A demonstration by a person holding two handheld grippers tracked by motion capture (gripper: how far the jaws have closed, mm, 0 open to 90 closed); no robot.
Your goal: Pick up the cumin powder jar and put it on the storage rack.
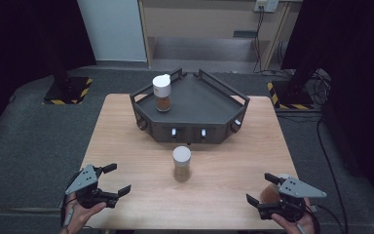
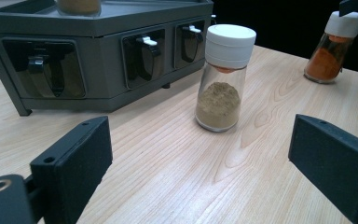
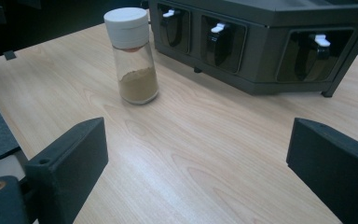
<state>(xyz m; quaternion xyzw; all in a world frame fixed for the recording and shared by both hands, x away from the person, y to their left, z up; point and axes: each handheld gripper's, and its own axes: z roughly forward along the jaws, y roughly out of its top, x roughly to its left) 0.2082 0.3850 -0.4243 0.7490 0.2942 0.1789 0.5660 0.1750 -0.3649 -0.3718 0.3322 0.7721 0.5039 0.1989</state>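
Observation:
A glass spice jar (image 1: 181, 163) with a white cap and brown powder stands mid-table, in front of a dark grey rack (image 1: 199, 100). It shows ahead in the left gripper view (image 2: 224, 77) and the right gripper view (image 3: 133, 56). A second white-capped jar (image 1: 161, 92) stands on the rack's left side. An orange-powder jar (image 2: 334, 46) stands near the table's front right corner, under my right gripper's jaws (image 1: 270, 194). My left gripper (image 1: 119, 178) is open at the front left, nothing between its jaws (image 2: 200, 158). My right gripper (image 1: 258, 187) is open too (image 3: 198, 158).
The rack's front wall has several recessed slots with white clips (image 2: 145, 56) (image 3: 219, 39). The wooden table (image 1: 224, 195) sits on grey carpet. Two black stands with striped bases (image 1: 68, 90) flank the far side.

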